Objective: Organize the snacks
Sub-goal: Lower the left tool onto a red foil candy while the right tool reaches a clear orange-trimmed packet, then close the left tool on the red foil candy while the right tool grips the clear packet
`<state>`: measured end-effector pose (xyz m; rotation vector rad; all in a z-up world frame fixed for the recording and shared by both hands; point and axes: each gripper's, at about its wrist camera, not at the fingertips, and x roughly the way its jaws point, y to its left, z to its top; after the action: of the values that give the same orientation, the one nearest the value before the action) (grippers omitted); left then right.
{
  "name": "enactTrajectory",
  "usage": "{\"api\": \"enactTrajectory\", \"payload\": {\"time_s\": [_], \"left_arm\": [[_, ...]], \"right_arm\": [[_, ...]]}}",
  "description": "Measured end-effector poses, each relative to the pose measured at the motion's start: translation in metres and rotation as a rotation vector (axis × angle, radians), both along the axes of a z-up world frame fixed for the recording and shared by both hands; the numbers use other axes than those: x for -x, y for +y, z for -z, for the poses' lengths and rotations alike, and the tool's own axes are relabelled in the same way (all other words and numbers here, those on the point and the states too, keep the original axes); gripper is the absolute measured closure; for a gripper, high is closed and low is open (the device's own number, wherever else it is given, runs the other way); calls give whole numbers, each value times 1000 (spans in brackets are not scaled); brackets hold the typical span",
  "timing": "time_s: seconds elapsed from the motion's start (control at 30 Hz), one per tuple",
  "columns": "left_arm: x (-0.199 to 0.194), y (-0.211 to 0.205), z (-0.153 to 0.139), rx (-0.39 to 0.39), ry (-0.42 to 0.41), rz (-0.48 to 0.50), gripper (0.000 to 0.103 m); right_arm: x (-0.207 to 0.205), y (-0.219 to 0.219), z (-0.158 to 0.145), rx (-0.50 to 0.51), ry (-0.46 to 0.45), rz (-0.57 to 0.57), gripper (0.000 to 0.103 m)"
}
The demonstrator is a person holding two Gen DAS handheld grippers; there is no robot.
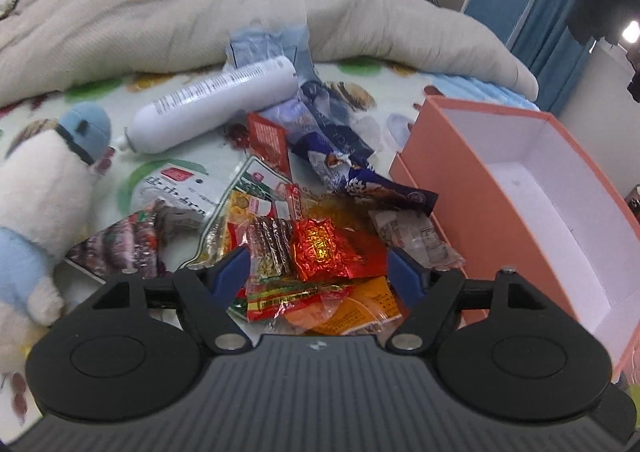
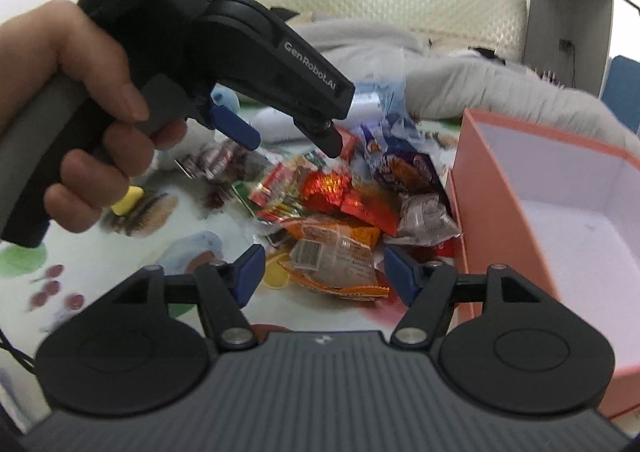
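Nothing sorted yet: my orange box (image 1: 472, 188) sits empty beside the snack pile (image 1: 320, 244) on the bed (image 1: 120, 180); both my left claw (image 1: 316, 268) and right claw (image 2: 324, 272) gape empty-handed.

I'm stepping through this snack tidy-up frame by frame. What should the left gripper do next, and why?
Probably close on the red foil packet: the left gripper is open astride it, nothing is gripped, and the orange box beside the pile is empty.

Crumpled snack packets (image 1: 320, 248) lie heaped beside open orange box (image 1: 480, 188).
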<state>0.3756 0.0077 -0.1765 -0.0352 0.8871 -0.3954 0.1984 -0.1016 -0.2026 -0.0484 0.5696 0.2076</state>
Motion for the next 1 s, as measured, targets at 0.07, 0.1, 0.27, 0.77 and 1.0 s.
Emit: {"api": "enactTrajectory", "payload": {"time_s": [0.07,0.1,0.27,0.77,1.0], "left_arm": [[-11,-3,11,0,21,7,24],[-15,-5,16,-7,34,3,24],[-34,-29,34,-96,27,44,24],[-59,-52,52,-237,39,103,59],[-55,-53,47,-215,38,79,62]], "right_arm": [[-12,-2,8,-17,34,-5,35],[-15,-3,10,-16,42,-5,35],[-29,1,15,23,36,-17,22],[-70,8,40,-14,171,-1,14],[-62,8,37,39,189,-14,34]]}}
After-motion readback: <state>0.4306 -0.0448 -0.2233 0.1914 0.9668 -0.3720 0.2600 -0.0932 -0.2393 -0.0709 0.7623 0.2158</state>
